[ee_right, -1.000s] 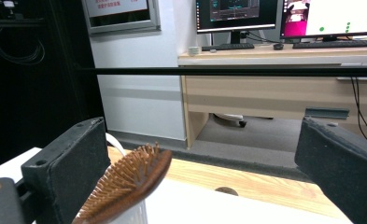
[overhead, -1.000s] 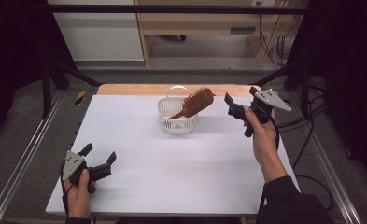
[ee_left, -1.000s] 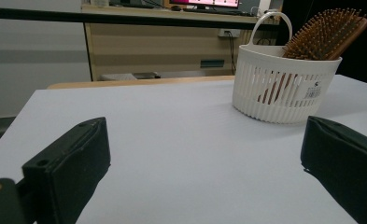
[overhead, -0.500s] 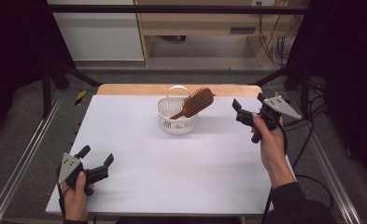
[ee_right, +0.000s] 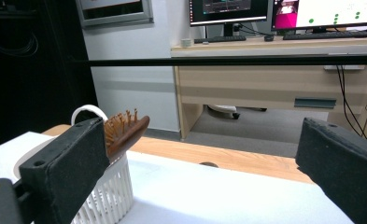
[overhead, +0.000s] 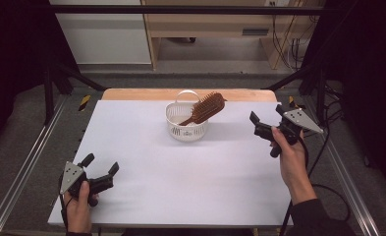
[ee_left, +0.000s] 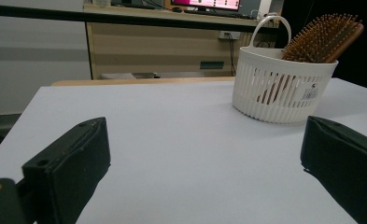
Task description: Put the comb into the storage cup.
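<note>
Both jaws wide & empty, so w/ the right gripper (overhead: 265,122) we approach the hairbrush (overhead: 207,106) head level, avoiding the basket (overhead: 186,129) rim, left gripper (overhead: 101,171) idle.

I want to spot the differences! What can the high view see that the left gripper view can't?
The high view alone has both of the person's hands, the left tool near the front of the table and the right tool raised to the right of the basket. The left gripper view alone has the label on the basket's wall and a lit screen far behind. Both share the white basket, the brown hairbrush leaning in it, and the white table.
</note>
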Action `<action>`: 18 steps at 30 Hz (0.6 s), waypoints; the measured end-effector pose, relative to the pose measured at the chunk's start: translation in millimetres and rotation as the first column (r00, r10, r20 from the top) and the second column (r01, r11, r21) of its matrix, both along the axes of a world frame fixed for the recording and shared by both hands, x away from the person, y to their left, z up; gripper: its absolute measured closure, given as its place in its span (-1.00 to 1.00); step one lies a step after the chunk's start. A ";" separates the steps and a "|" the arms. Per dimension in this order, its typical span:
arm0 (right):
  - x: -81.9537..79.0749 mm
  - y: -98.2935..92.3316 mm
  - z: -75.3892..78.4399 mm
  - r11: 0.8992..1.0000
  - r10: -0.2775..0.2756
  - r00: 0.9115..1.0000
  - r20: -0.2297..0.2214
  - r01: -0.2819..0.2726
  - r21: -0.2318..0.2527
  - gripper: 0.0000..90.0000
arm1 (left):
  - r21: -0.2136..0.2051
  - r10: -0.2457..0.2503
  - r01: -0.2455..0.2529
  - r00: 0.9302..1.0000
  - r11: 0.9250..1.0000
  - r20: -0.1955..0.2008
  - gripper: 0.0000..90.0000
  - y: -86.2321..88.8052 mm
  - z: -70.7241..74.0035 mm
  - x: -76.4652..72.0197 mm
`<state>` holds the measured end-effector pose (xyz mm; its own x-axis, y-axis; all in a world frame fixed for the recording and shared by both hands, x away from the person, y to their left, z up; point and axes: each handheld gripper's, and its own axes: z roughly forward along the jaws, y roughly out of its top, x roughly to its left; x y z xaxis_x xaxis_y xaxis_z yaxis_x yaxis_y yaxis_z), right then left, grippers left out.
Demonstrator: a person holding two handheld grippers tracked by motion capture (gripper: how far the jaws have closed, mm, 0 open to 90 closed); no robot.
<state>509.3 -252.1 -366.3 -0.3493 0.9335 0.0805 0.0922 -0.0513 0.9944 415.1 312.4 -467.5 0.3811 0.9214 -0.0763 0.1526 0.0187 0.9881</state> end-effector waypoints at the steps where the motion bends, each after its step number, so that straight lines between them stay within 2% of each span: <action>1: -1.2 -0.6 -0.9 1.000 0.001 1.000 -0.001 -0.001 -0.002 -0.95 | -0.001 0.001 -0.001 1.000 1.000 0.000 -0.96 0.1 -0.1 0.0; 18: -14.2 -7.5 -13.2 1.000 0.011 1.000 -0.014 -0.011 -0.019 -0.95 | 0.000 0.000 0.000 1.000 1.000 0.003 -0.96 0.7 -0.5 0.0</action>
